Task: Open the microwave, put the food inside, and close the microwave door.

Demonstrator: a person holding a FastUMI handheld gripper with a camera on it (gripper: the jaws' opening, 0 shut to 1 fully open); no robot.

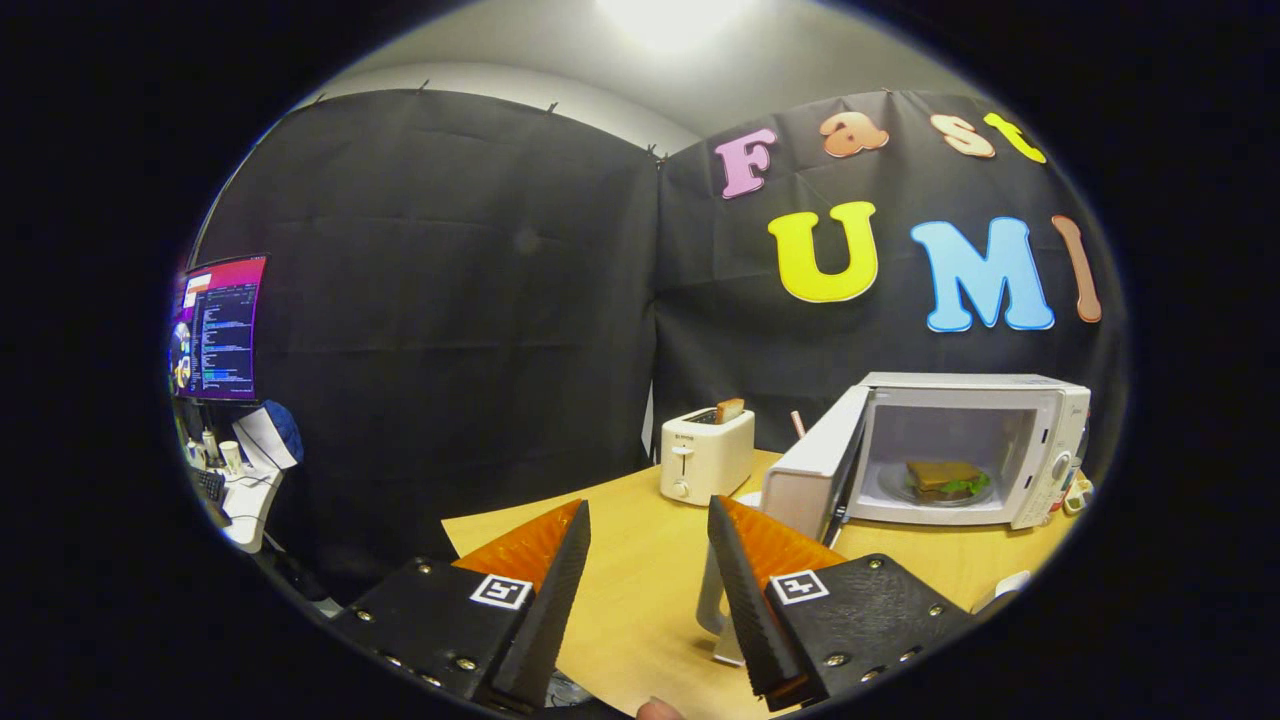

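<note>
**Door still open, sandwich already inside**

The microwave [975,450] stood on the wooden table [640,600], its door [815,470] swung wide. The sandwich [945,477] sat on a plate in the microwave's cavity. The gripper [648,545] hung well short of the microwave, fingers apart, holding nothing. A white toaster [705,455] stood just beside the open door — a wide swing could likely clip it, or a glancing push might leave the door unlatched.
</note>
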